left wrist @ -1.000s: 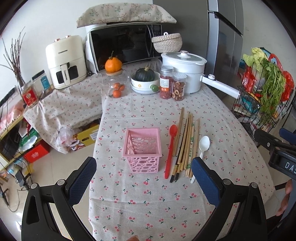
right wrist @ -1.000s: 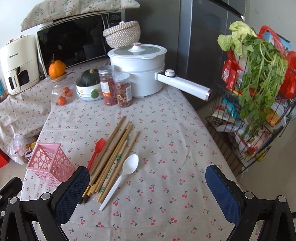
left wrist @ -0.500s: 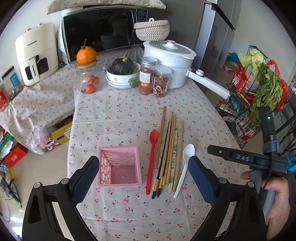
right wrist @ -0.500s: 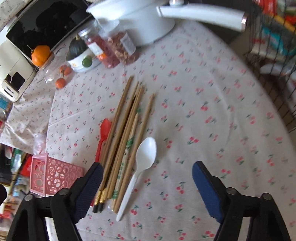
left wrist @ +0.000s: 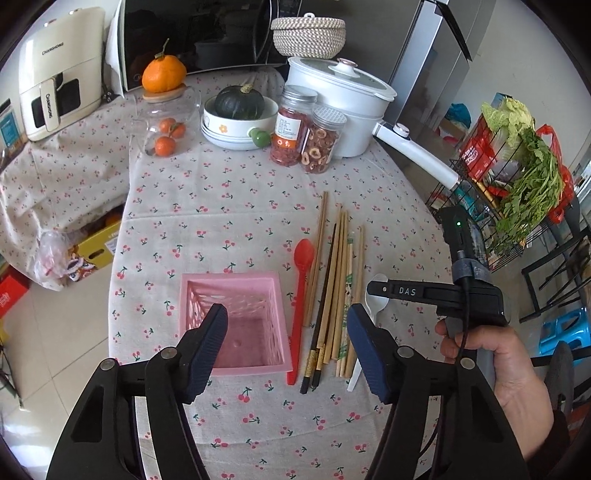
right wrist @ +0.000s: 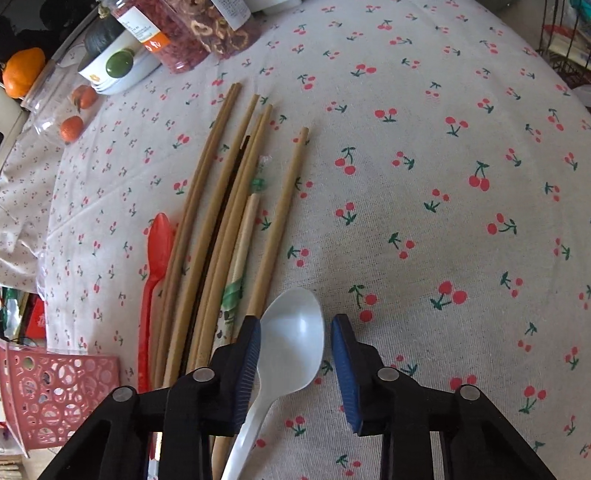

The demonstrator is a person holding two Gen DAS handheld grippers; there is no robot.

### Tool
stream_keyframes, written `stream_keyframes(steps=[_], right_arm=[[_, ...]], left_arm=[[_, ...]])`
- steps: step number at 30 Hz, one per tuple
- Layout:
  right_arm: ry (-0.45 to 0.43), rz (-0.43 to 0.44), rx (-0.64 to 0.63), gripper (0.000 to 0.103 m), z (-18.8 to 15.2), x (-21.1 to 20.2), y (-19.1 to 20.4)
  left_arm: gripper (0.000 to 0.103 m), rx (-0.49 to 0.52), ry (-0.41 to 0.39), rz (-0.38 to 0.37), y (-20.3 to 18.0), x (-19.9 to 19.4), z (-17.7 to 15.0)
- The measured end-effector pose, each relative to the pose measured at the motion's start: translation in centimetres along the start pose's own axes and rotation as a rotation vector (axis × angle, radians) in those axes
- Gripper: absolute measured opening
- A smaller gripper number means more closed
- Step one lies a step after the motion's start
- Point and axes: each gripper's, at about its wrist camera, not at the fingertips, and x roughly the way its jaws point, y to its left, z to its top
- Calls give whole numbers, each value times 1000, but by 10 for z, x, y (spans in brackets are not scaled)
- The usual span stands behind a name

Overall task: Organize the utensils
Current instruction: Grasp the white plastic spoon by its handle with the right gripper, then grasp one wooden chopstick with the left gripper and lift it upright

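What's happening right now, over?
Right gripper open, straddling white plastic spoon. Left gripper open above pink plastic basket. Wooden chopsticks touch spoon.

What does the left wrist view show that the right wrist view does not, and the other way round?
Only the left wrist view shows the white pot, the microwave and the hand holding the right gripper. Only the right wrist view shows that gripper's open jaws straddling the white spoon. Both show the chopsticks, red spoon and pink basket.
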Motion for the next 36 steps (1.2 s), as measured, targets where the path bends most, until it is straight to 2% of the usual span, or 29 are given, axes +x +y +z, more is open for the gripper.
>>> stream_keyframes(steps=[1, 3, 6, 11, 16, 18, 21, 22, 28, 32, 36], right_arm=[[-5, -13, -8, 23, 0, 1, 1], [-6, -25, -29, 5, 0, 2, 4], [-15, -22, -32, 3, -1, 1, 4], [-70, -1, -21, 3, 0, -21, -2], [-125, 24, -6, 3, 2, -46, -10], [-135, 19, -1, 3, 3, -51, -16], [-136, 8, 1, 3, 5, -52, -23], [-137, 8, 4, 3, 6, -53, -25], [-142, 8, -4, 3, 9, -54, -31], [-126, 8, -20, 3, 8, -51, -31], [-123, 0, -29, 3, 5, -50, -29]], left_arm=[[65, 5, 3, -5, -1, 0, 1], [58, 19, 7, -7, -4, 1, 3], [50, 43, 14, -8, -12, 2, 9], [43, 115, 55, 12, -40, 15, 37], [43, 153, 186, 46, -65, 75, 83], [35, 151, 236, 85, -69, 108, 97], [21, 141, 290, 99, -70, 155, 113], [20, 140, 302, 101, -70, 169, 118], [16, 133, 362, 132, -70, 231, 130], [15, 117, 405, 132, -66, 250, 128], [10, 133, 385, 152, -66, 250, 127]])
